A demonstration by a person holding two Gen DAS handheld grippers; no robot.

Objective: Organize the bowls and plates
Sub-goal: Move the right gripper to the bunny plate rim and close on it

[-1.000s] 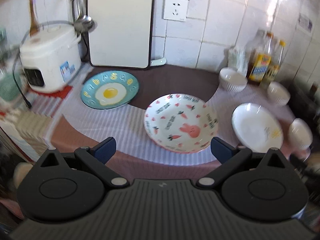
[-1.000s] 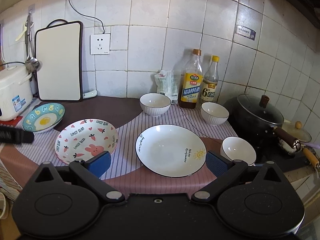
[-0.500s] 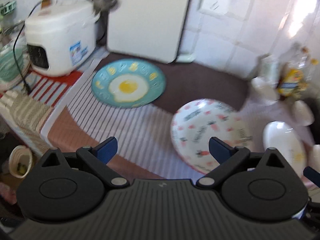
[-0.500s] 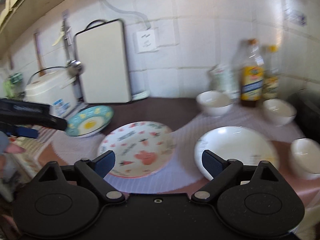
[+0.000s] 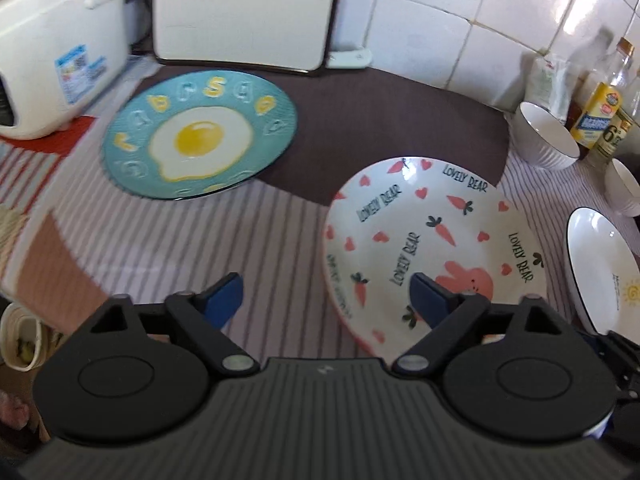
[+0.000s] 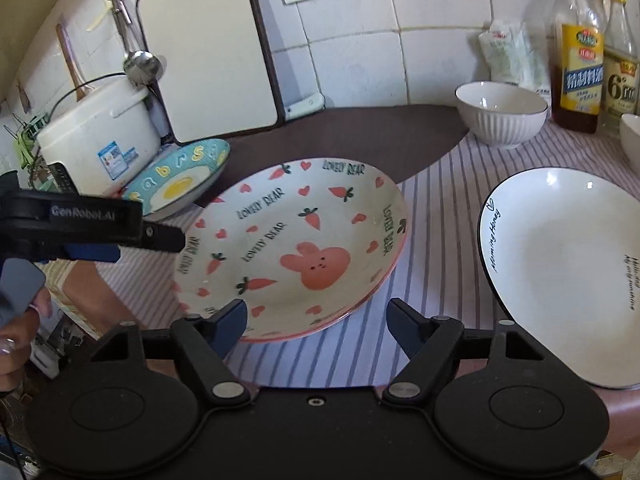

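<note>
The pink rabbit-and-carrot plate [image 5: 432, 236] [image 6: 292, 248] lies on the striped cloth. My left gripper [image 5: 326, 296] hangs over its left rim with one fingertip above the plate and the other above the cloth. Its jaws are closing and do not touch the plate. That gripper [image 6: 136, 242] also shows at the left edge of the right wrist view. My right gripper [image 6: 316, 324] sits at the plate's near rim, which lies between its closing jaws without the pads pressing on it. A blue fried-egg plate [image 5: 200, 136] [image 6: 180, 180] lies to the left. A white plate [image 5: 600, 272] [image 6: 568, 276] lies to the right.
A white ribbed bowl [image 6: 500, 114] and a second bowl [image 5: 622, 188] stand at the back right beside oil bottles [image 6: 580, 52]. A rice cooker [image 5: 52, 48] and a cutting board [image 5: 244, 12] stand at the back left. A person's hand [image 6: 16, 320] holds the left gripper.
Both grippers came down and closer to the rabbit plate, which now fills much of both views. Their jaws have narrowed. The plates and bowls have not moved.
</note>
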